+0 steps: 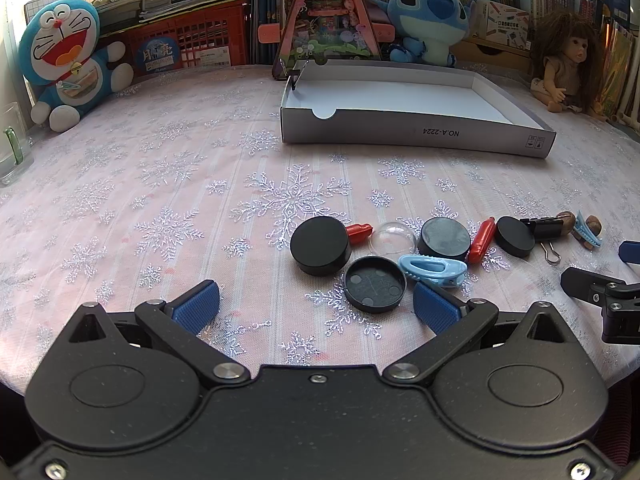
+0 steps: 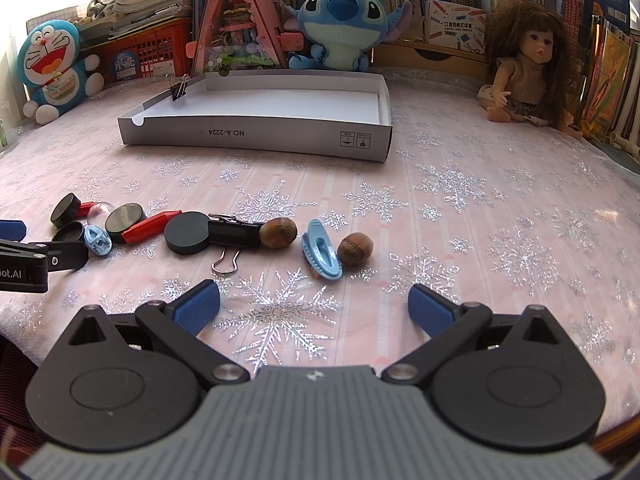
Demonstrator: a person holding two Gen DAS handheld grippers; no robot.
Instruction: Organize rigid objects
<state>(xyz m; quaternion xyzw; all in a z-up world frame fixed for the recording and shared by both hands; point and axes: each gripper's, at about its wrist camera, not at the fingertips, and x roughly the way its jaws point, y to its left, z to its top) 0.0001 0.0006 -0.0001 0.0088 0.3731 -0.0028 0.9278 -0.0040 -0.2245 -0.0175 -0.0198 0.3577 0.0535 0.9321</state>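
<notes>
1. Small rigid objects, among them black round lids [image 1: 320,245], red caps [image 1: 482,240], blue clips [image 2: 322,250], a black binder clip [image 2: 234,234] and two nuts [image 2: 355,249], are scattered near the grippers on the snowflake tablecloth [image 2: 460,200].
2. The white cardboard tray [image 1: 416,136] is seen farther back, with one binder clip [image 2: 180,87] fastened to its left wall.
3. The left gripper [image 1: 318,304] is held spread apart, empty.
4. The right gripper [image 2: 314,304] is likewise spread apart, empty.

Matt black plastic discs [image 1: 320,245]; cardboard box [image 1: 416,136]; glittery cloth tablecloth [image 1: 160,184].

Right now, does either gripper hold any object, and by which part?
Nothing is held. The left gripper and the right gripper are both open, with only tablecloth between their fingers.
</notes>
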